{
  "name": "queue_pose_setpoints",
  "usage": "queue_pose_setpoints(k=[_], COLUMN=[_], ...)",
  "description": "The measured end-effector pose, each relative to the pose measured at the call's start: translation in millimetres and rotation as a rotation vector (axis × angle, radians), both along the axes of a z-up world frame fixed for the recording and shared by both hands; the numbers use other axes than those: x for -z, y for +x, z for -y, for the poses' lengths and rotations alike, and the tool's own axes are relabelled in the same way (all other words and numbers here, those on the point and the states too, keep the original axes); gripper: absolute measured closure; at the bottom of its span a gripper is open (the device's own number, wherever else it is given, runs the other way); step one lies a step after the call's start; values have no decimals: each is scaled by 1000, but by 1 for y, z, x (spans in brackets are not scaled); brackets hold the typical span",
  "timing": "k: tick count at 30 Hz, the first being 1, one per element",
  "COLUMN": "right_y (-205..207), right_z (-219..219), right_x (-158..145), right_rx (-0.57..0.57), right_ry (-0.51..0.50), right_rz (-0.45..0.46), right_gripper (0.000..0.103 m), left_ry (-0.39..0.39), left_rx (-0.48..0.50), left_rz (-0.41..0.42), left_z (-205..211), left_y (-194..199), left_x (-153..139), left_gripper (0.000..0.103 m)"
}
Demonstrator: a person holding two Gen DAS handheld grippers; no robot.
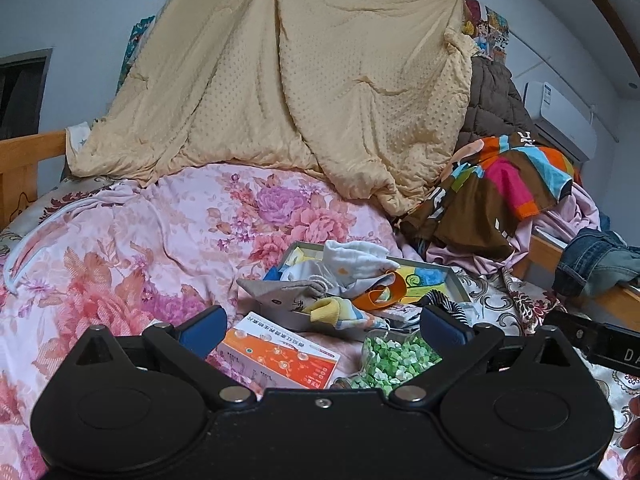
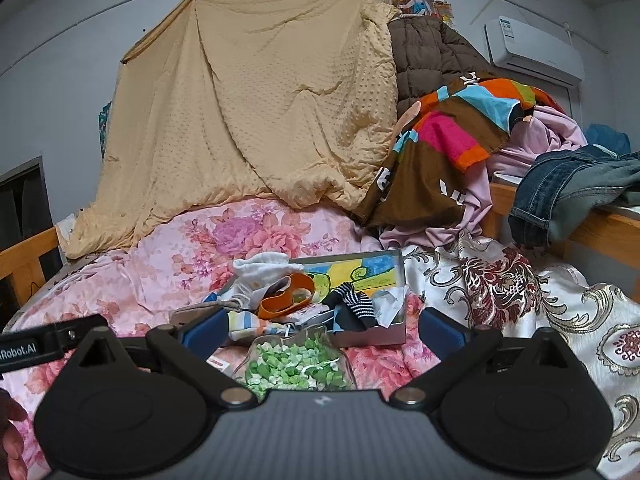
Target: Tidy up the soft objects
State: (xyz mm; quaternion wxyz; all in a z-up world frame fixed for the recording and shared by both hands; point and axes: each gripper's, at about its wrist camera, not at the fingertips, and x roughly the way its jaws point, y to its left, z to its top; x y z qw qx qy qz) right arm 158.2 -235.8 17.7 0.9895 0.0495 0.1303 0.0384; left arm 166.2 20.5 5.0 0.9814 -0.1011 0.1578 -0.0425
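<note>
On the bed (image 1: 100, 248), over the pink floral quilt, I hold both grippers low and side by side; left gripper (image 1: 320, 326) spread wide, blue pads apart, nothing between them; right gripper (image 2: 320, 326) likewise wide and empty. Ahead of both sits a shallow open box (image 2: 372, 336) with a yellow, blue and green drawing on its inner face; soft things are heaped in and over it: a white baby garment (image 2: 266, 266) at the far left of the heap, an orange band (image 2: 286, 300) curled beside it, a black-and-white striped sock (image 2: 358, 302) draped over the near right wall, a yellow and pale blue striped sock (image 1: 340, 312) hanging over the near left edge; a grey cloth pouch (image 1: 276, 292) with a cord lies against the box's left side. Nearer to me, between the pads in both views, a clear bag of green and white pieces (image 2: 296, 364); to its left an orange and white carton (image 1: 280, 356) lying flat on the quilt. Behind, a tan dotted blanket (image 1: 280, 92) hangs like a tent against the wall; to its right a brown quilted coat (image 2: 432, 56), a multicoloured patchwork cloth (image 2: 444, 136), lilac fabric (image 2: 552, 136) under it; jeans (image 2: 568, 192) slung over the wooden bed rail; an air conditioner (image 2: 532, 50) high on the wall.
</note>
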Motion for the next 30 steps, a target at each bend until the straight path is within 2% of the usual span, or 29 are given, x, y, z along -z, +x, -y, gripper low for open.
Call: queue_pose_setpoints(k=[5, 14, 24, 30], right_y=[-7, -14, -12, -8], right_z=[-1, -10, -6, -1], right_x=[5, 36, 50, 55], right_rx=[3, -16, -6, 1], right_ry=[-8, -15, -29, -21], right_rz=[-11, -107, -118, -129], right_gripper=[0, 0, 0, 0], left_ry=[8, 63, 152, 165], left_rx=[-14, -43, -76, -64], left_rz=[-37, -96, -114, -124], left_z=[0, 6, 12, 15], left_y=[-11, -21, -15, -14], left_x=[8, 24, 39, 44], left_gripper=[1, 1, 1, 1])
